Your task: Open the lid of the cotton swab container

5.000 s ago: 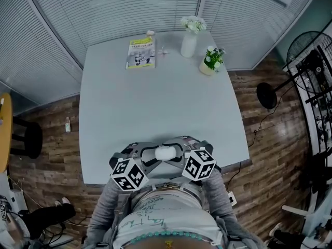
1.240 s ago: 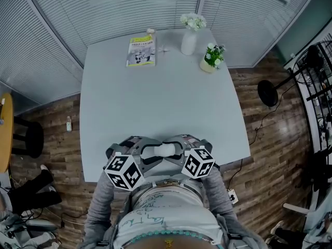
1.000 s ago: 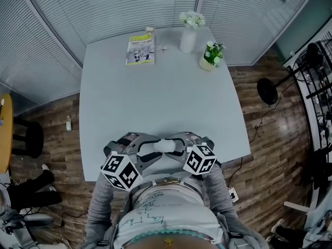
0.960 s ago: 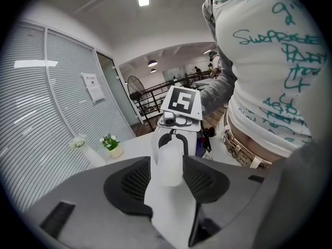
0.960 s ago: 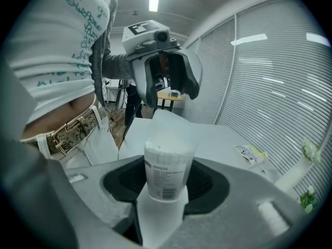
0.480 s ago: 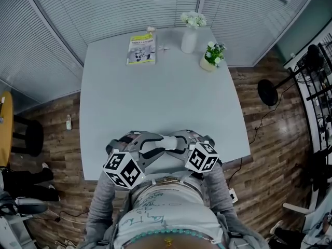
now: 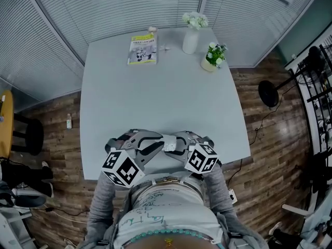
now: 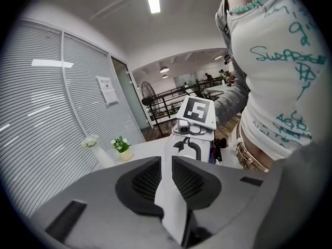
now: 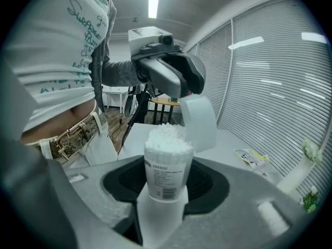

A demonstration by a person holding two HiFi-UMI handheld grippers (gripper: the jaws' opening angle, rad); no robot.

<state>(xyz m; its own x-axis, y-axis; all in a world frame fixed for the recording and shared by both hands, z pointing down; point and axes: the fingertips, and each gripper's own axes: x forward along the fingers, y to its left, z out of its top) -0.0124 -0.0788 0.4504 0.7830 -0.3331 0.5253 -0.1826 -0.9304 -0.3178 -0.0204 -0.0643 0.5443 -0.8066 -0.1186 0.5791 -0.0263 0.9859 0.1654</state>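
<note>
While the head view looks down, the left gripper and right gripper are seen at lower centre over the table's near edge, the cotton swab container between them. In the left gripper view, the jaws are closing on the lid, bottom centre. In the right gripper view, the uncovered container is clamped upright at centre.

You had a grey table in mid-frame. Near its far edge, top centre, a booklet lay flat, with a white vase of flowers to its right and a small potted plant near that. A black fan stood at the right.
</note>
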